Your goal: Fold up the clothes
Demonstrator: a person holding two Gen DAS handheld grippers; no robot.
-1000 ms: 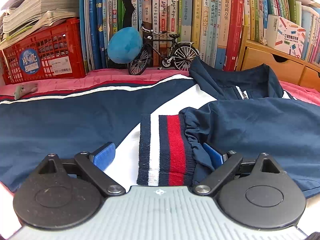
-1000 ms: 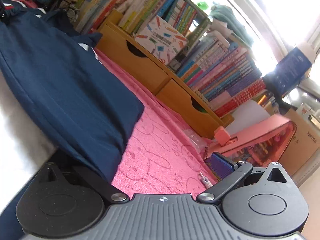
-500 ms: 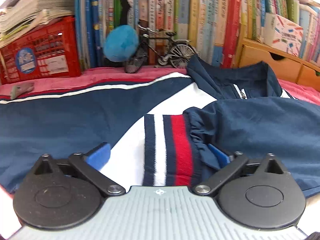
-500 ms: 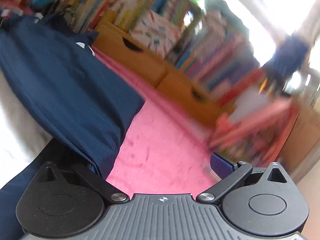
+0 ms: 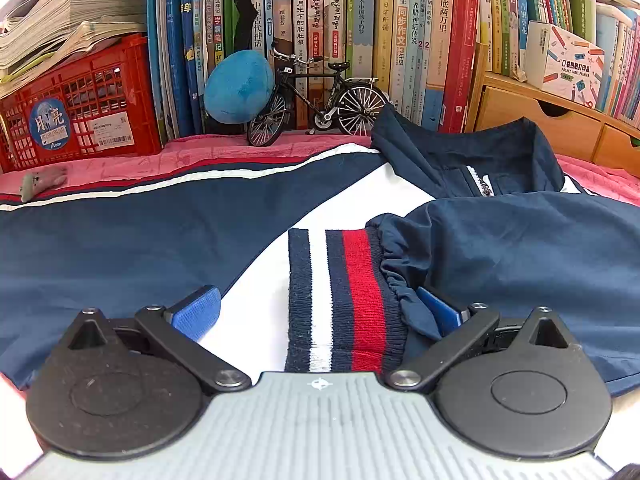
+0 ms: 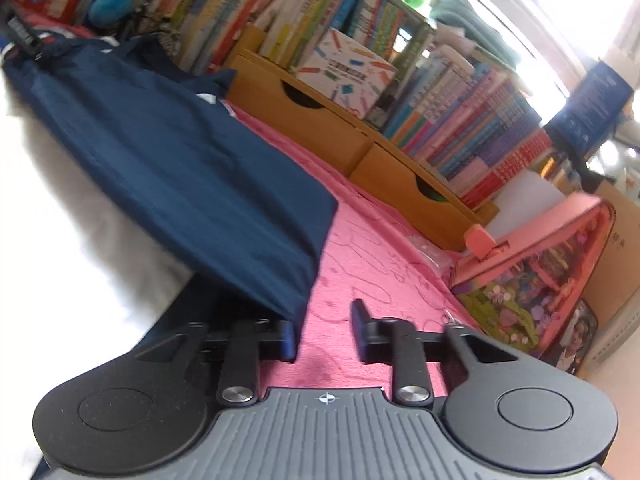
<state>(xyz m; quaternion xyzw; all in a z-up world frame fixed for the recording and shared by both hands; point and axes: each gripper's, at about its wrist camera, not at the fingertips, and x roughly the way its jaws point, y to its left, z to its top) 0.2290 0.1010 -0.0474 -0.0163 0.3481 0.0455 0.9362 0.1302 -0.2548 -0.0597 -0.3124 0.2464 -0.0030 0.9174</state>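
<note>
The jacket (image 5: 120, 248) lies flat for folding; left tongs (image 5: 316, 312) spread astride its folded-in striped cuff (image 5: 344, 300), right tongs (image 6: 324, 336) just narrowed beside the sleeve's fold (image 6: 280, 288), pinching nothing.

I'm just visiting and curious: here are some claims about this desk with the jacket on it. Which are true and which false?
1. The striped cuff lies between the open jaws of the left gripper. True.
2. The toy bicycle stands before the books. True.
3. The crate is green. False: it is red.
4. The cloth under the jacket is blue. False: pink.
</note>
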